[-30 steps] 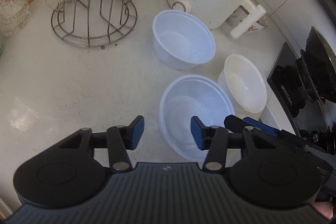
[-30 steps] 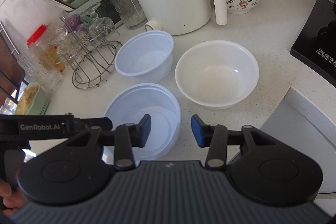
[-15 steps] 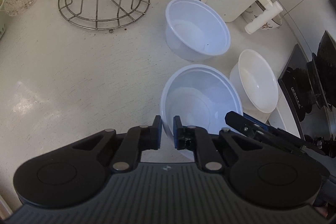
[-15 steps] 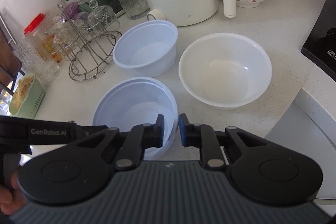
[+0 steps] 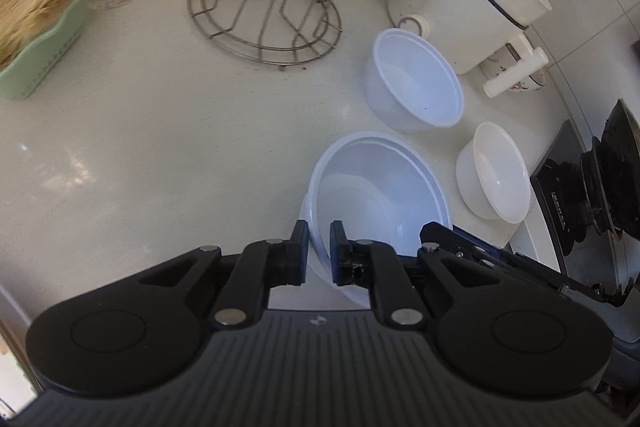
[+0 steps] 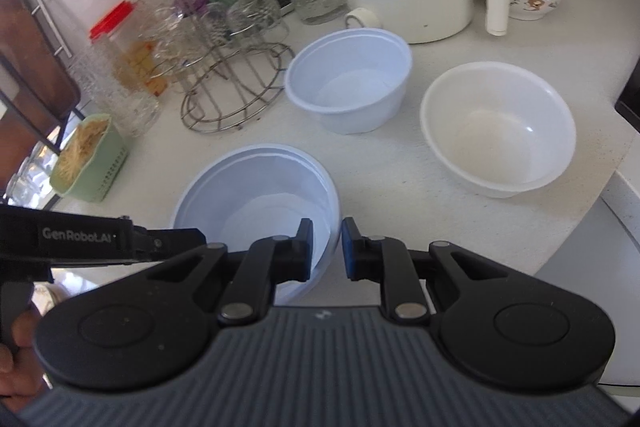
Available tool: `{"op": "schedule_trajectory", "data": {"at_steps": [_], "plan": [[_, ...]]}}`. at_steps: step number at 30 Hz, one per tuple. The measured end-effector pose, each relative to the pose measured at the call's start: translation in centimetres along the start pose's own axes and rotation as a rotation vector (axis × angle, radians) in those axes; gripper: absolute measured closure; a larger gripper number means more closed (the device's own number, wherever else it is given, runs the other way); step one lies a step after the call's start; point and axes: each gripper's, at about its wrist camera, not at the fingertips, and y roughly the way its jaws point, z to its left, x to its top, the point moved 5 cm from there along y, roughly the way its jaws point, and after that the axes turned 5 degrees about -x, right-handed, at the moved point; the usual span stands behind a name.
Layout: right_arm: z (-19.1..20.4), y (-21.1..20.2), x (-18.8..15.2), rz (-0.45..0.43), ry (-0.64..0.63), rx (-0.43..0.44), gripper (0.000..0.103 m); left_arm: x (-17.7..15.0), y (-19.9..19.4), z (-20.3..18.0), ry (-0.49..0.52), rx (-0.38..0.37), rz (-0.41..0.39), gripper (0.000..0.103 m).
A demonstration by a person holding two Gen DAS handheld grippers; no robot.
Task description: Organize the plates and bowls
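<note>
Since a second ago both grippers have narrowed from wide open onto the pale blue translucent plastic bowl stack (image 5: pixel 376 195). The left gripper (image 5: pixel 319 247) pinches its near-left rim, one finger inside, one outside. The right gripper (image 6: pixel 326 247) straddles the right rim, jaws slightly apart; whether they grip cannot be told. Beyond the fingers an empty smaller blue plastic bowl (image 6: pixel 350 79) and an empty white plastic bowl (image 6: pixel 498 127) sit apart.

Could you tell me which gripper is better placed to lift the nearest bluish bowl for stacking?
Left. The left gripper is shut on the rim of the large bluish bowl. The right gripper also straddles the opposite rim, but with a visible gap.
</note>
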Motion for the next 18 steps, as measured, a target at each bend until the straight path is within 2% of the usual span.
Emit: {"op": "schedule_trajectory", "data": {"at_steps": [10, 18], "plan": [[4.6, -0.7, -1.6, 0.019, -0.087, 0.07, 0.085, -1.5, -4.5, 3.7, -0.031, 0.067, -0.034, 0.09], [7.4, -1.1, -2.8, 0.033, -0.15, 0.098, 0.085, -2.9, -6.7, 5.5, -0.062, 0.081, -0.06, 0.09]]}}
